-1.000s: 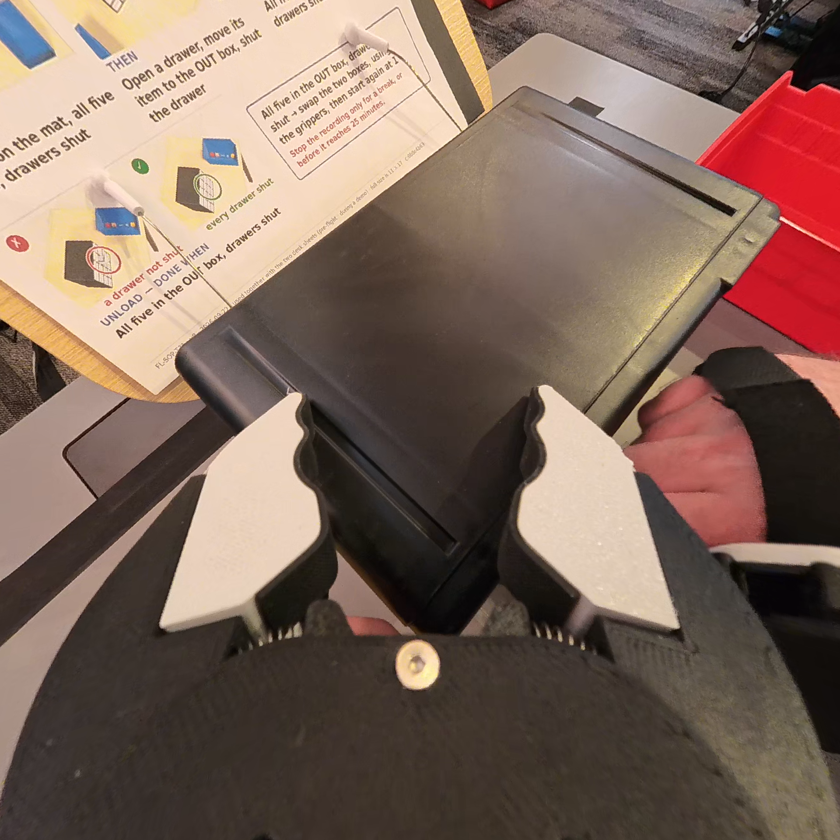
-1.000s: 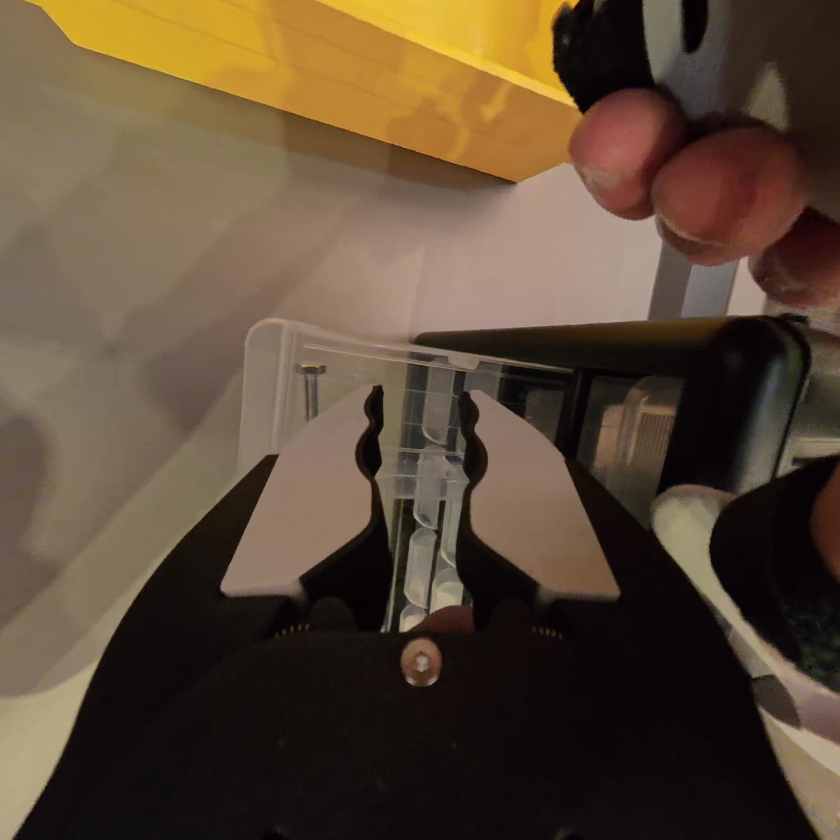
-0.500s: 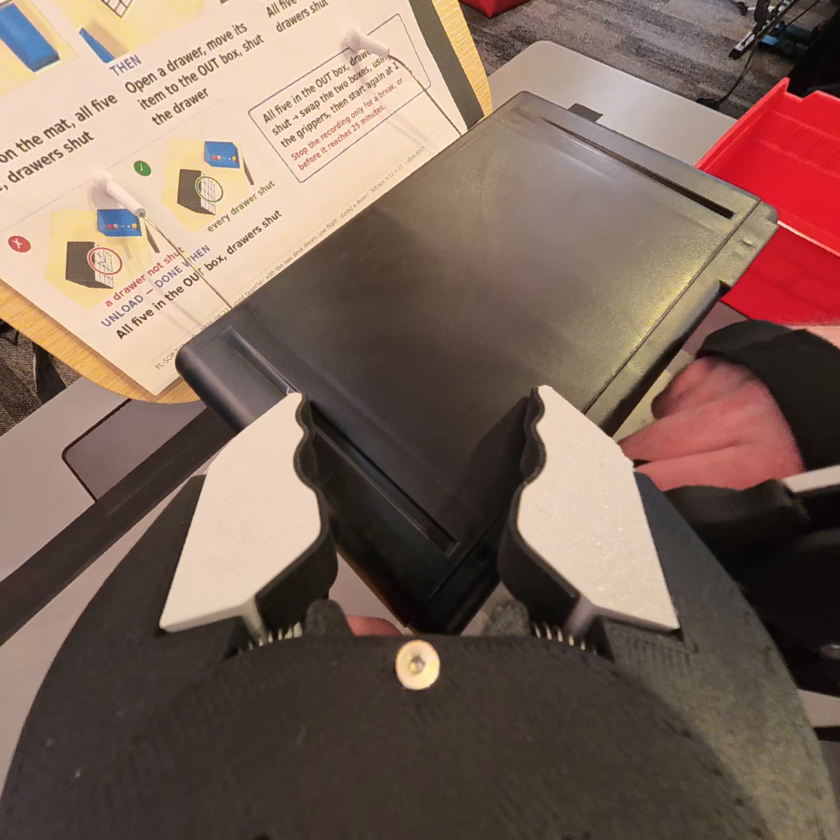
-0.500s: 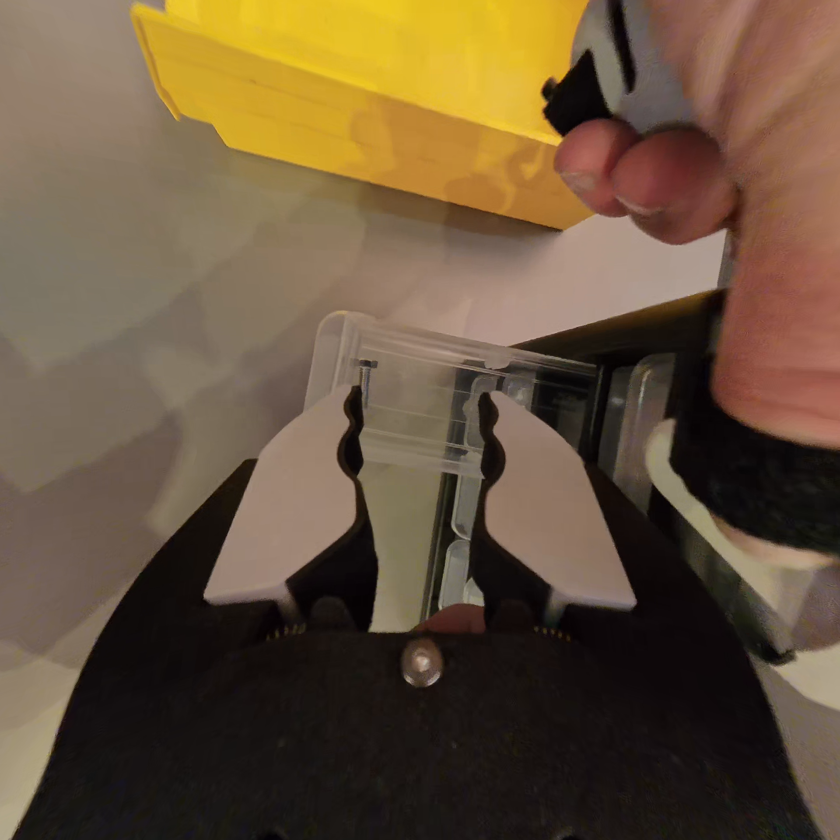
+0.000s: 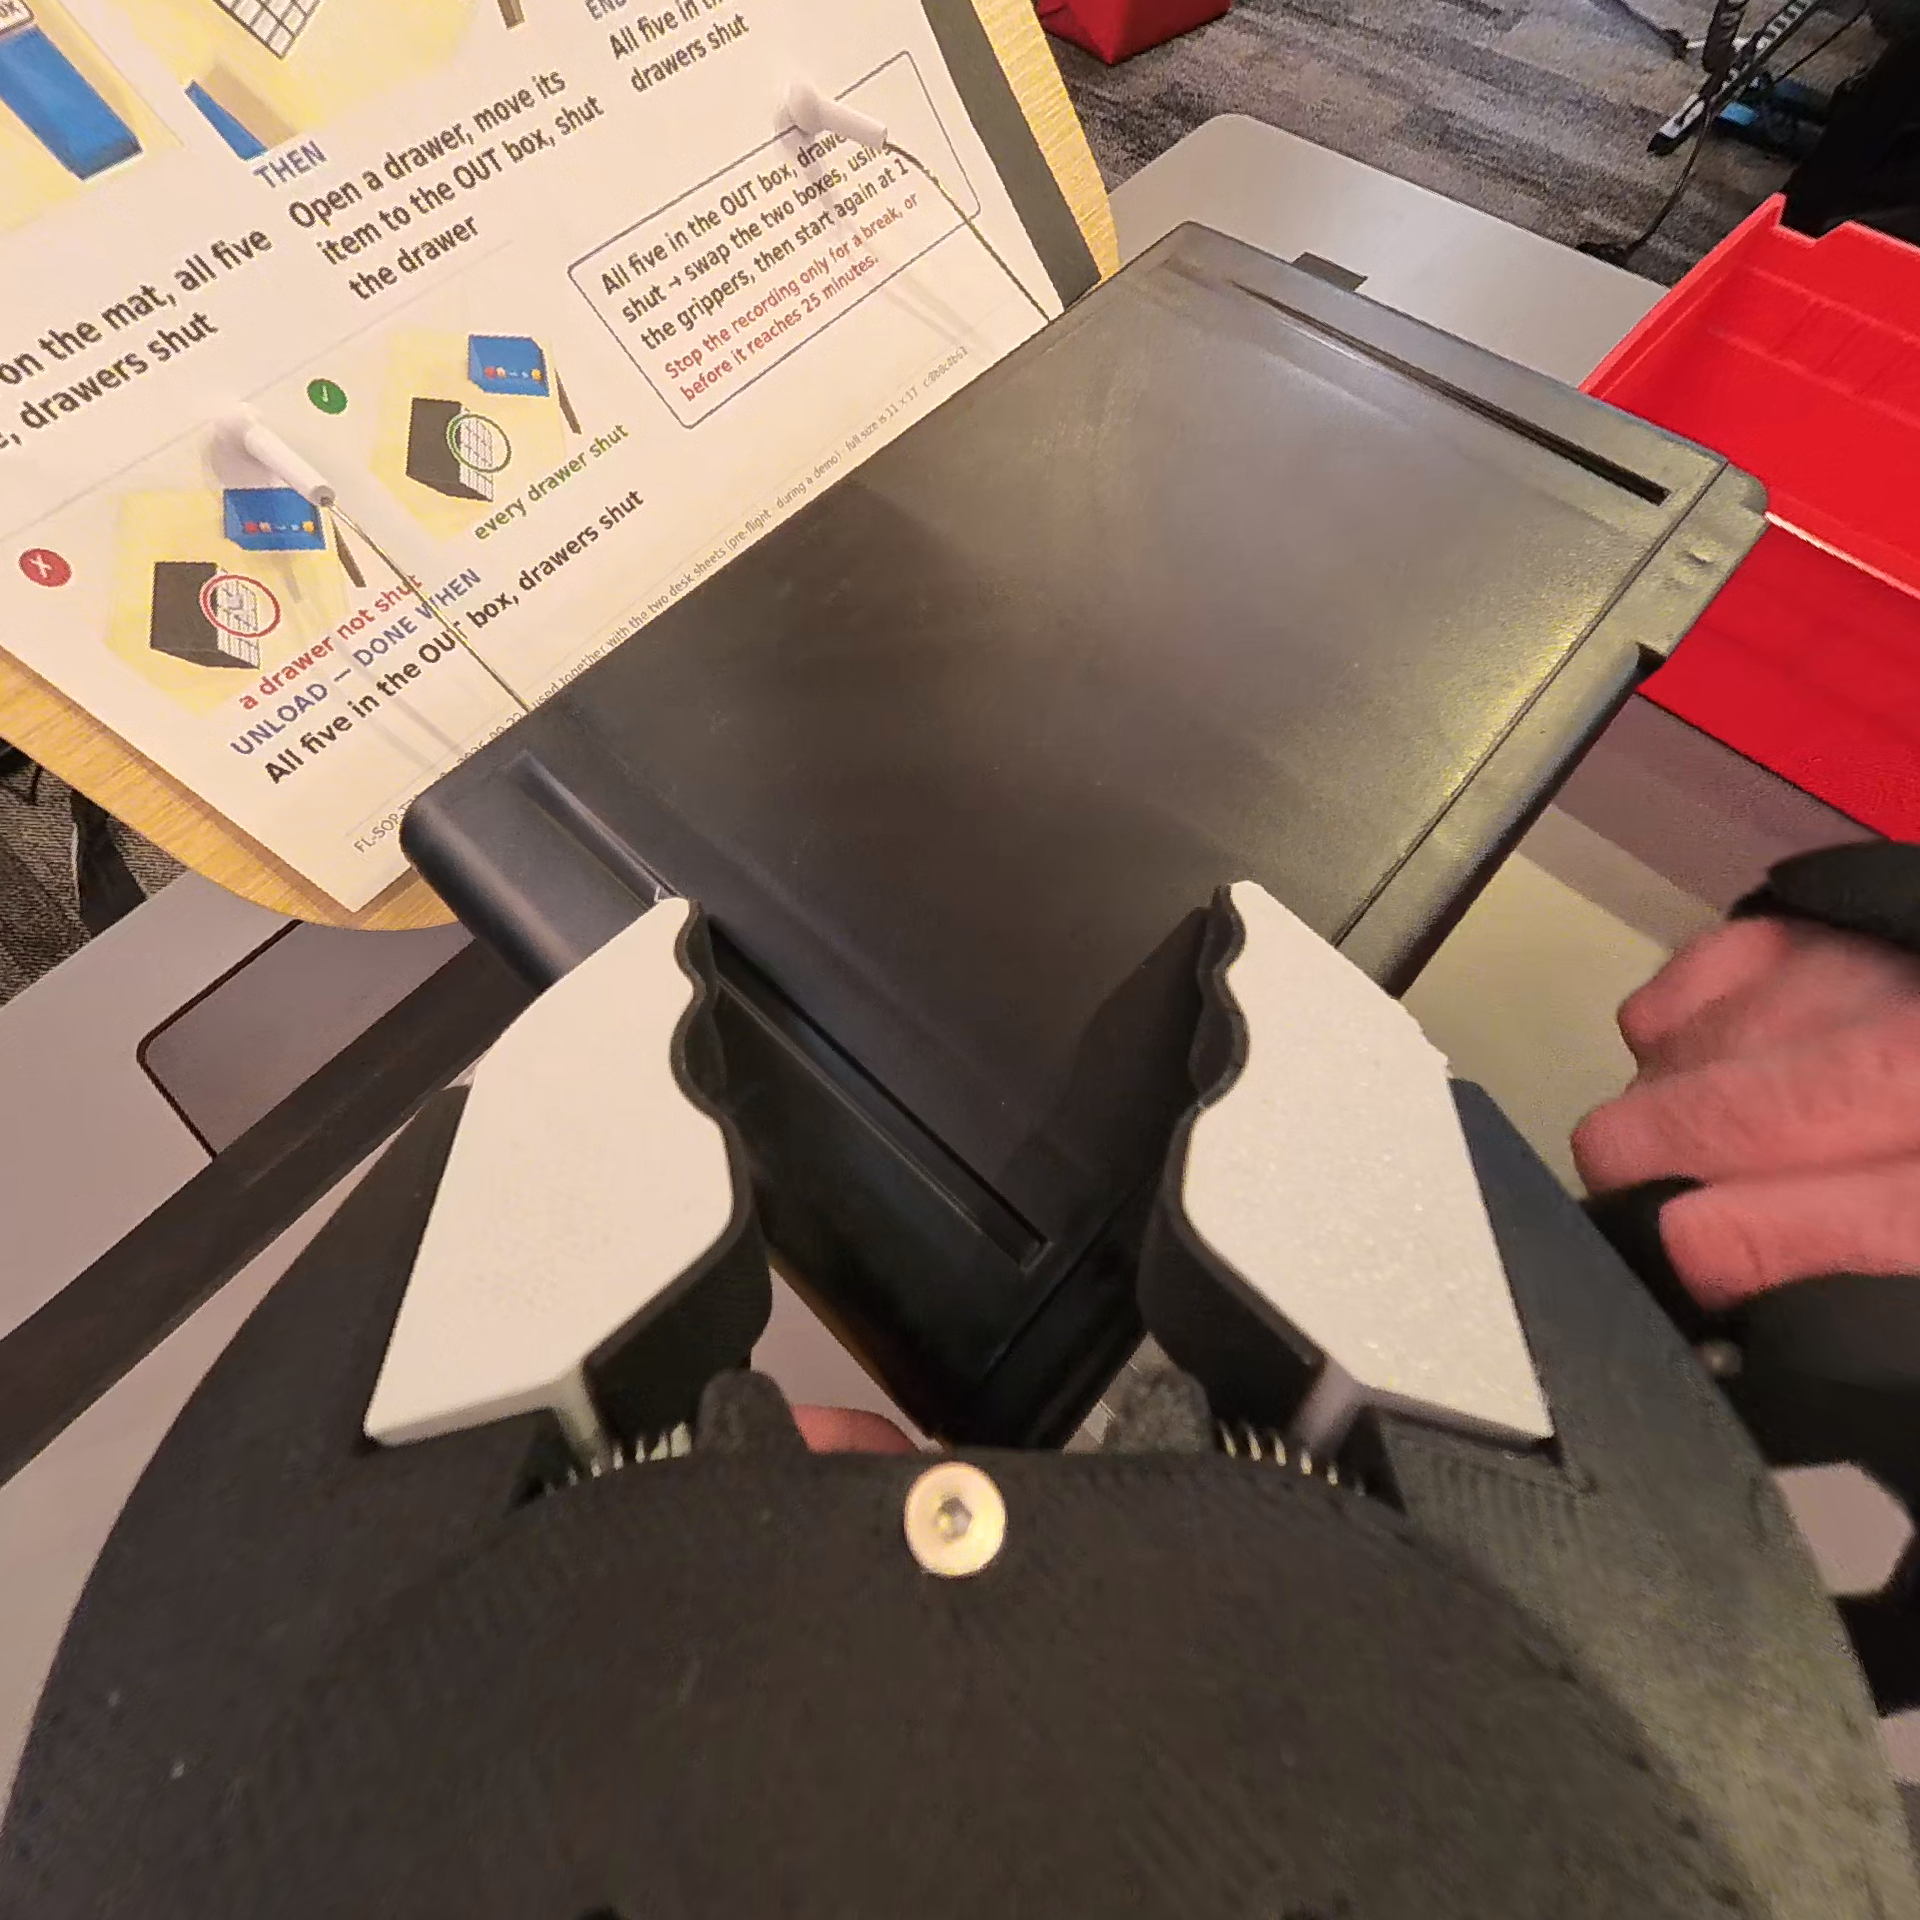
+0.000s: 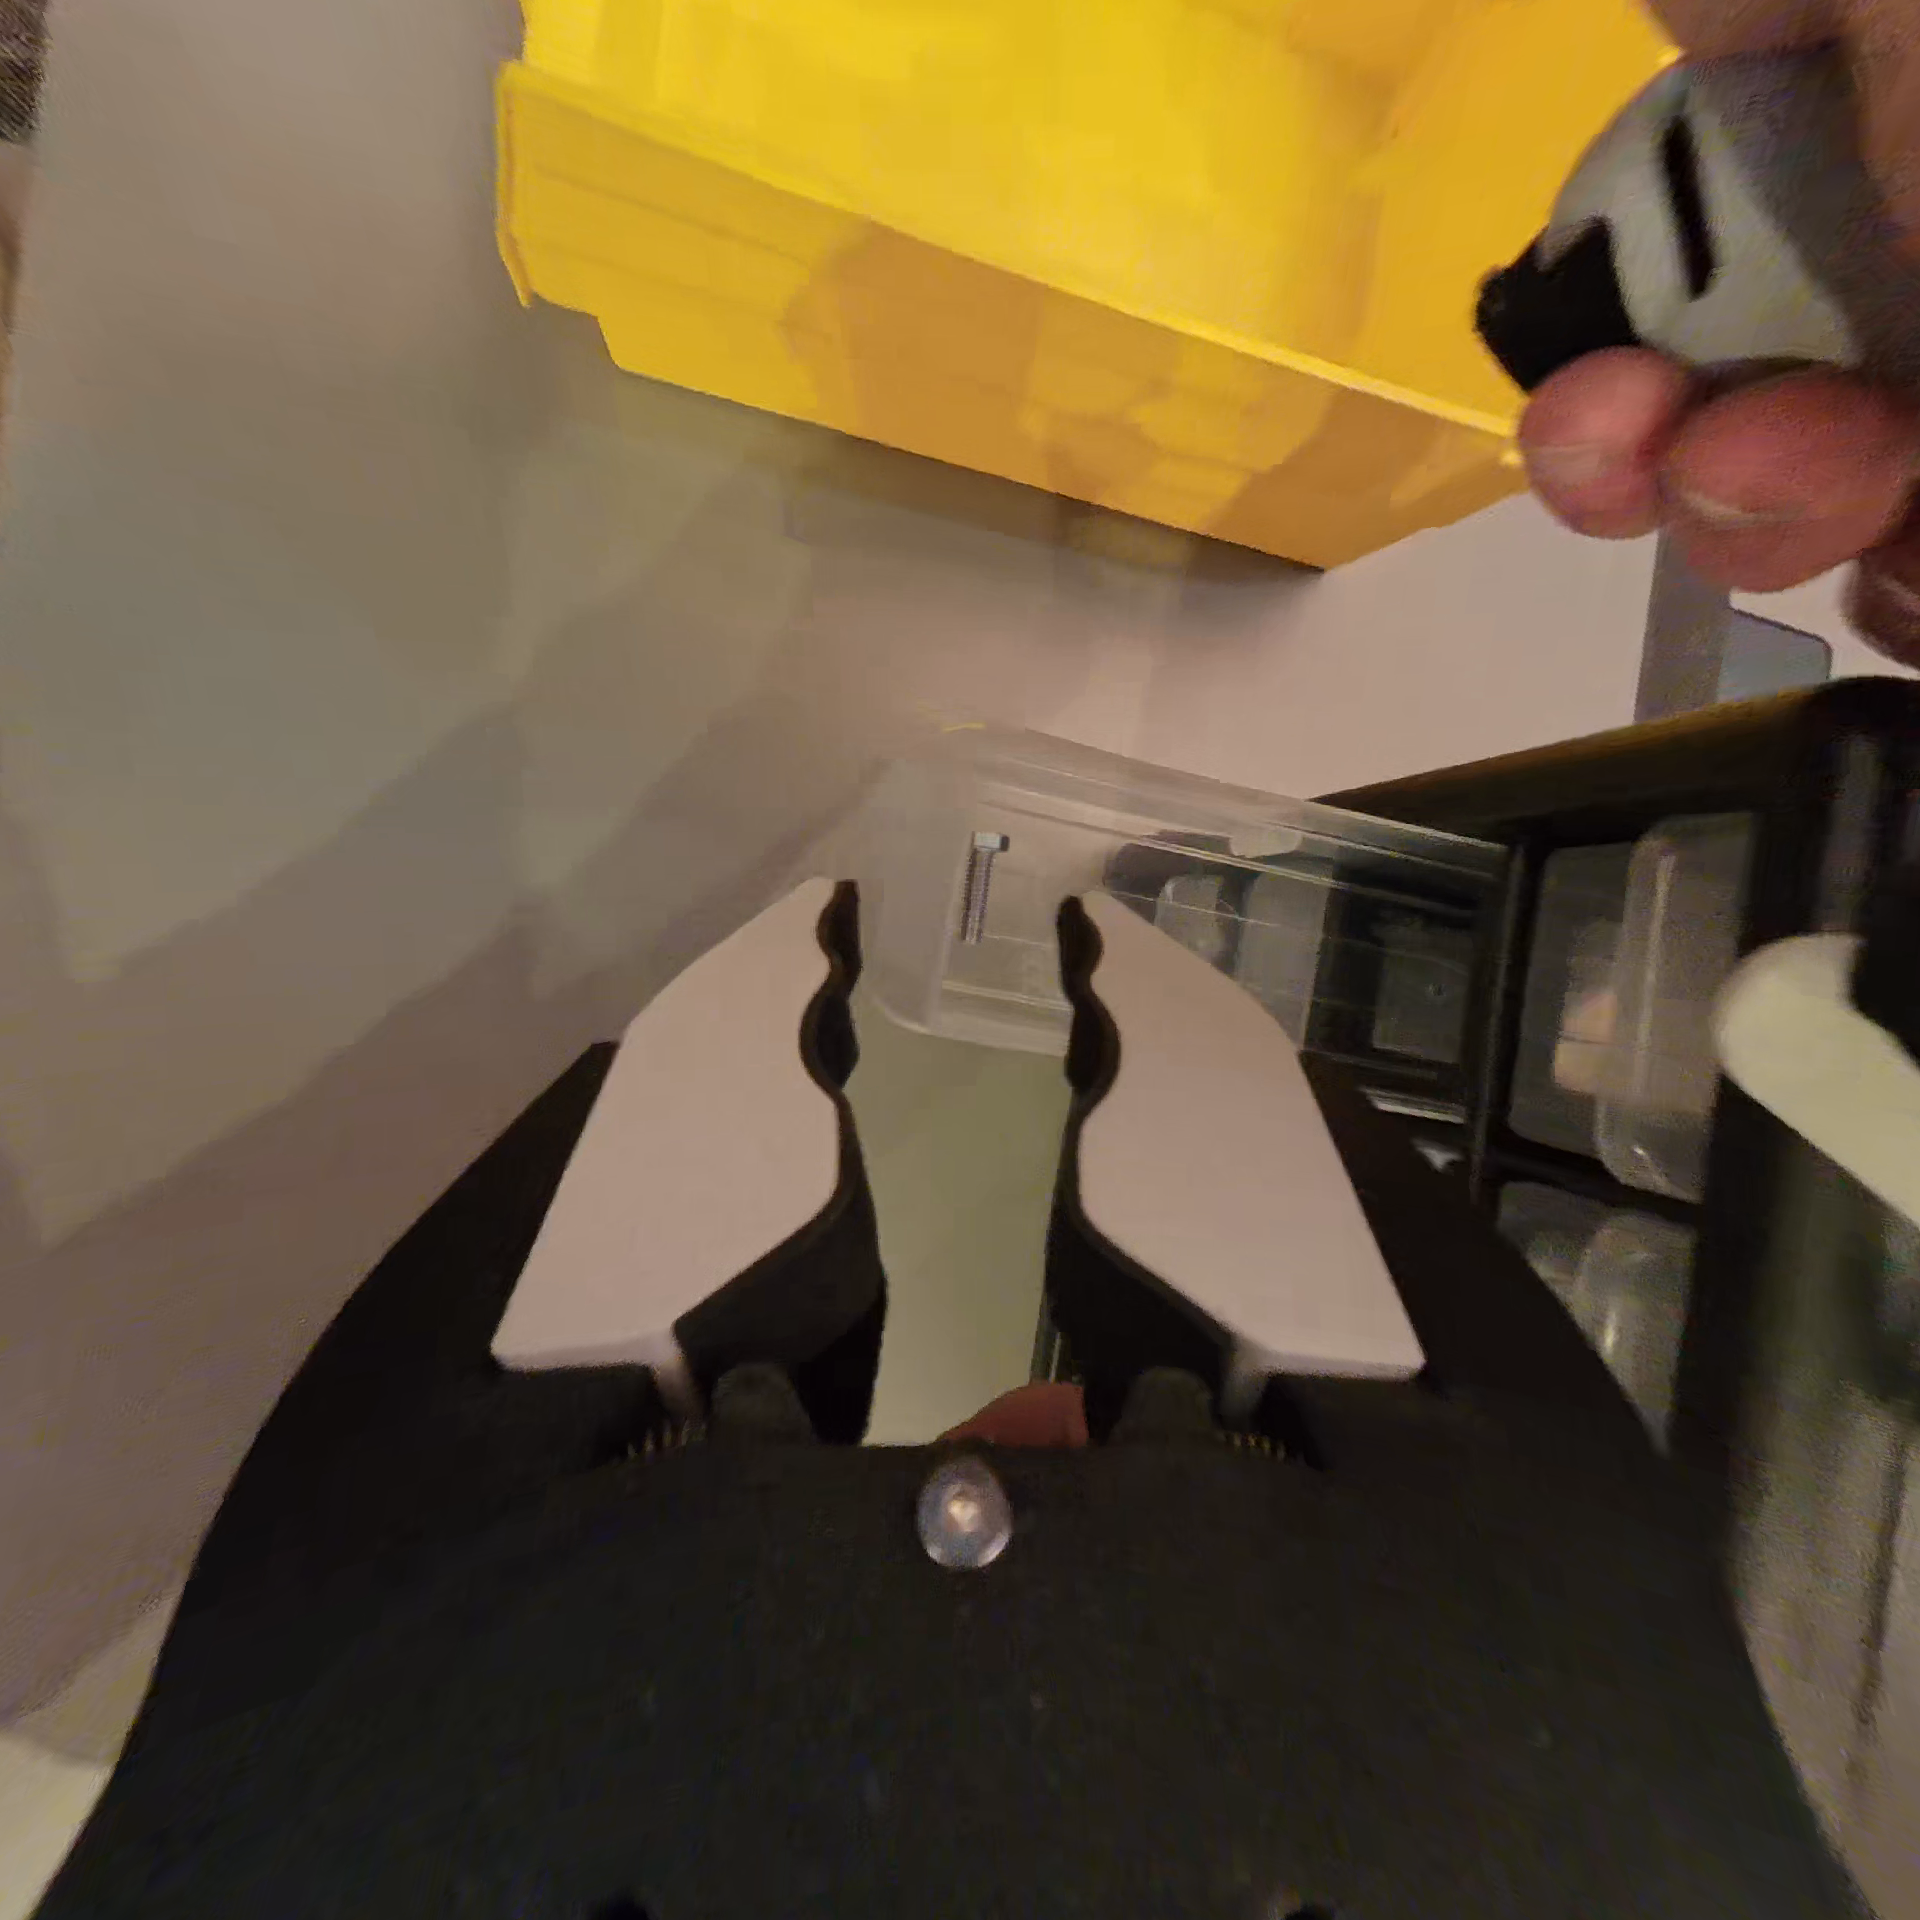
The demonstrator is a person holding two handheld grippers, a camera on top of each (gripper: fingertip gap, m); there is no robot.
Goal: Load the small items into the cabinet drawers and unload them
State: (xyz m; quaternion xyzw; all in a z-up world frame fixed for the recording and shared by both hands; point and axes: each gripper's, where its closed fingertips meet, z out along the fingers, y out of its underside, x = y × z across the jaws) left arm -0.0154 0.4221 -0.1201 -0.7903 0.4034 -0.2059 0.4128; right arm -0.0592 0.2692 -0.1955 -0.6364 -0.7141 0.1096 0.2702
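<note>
At twelve o'clock of your right gripper (image 6: 956, 961), jaws parted and empty, the drawer (image 6: 1081, 894) juts from the cabinet (image 5: 1091, 665), bolt (image 6: 979, 885) exposed; your spread left gripper (image 5: 956, 1023) straddles the cabinet's corner, likely steadying it.

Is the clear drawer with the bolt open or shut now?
Open. The clear drawer sticks out from the black cabinet front, and the bolt lies inside its outer end.

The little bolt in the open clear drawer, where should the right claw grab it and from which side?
Grip the bolt across its threaded shank, coming down through the clear drawer's open top. It lies near the drawer's front wall, so that wall blocks a frontal approach. The right claw is already open.
</note>
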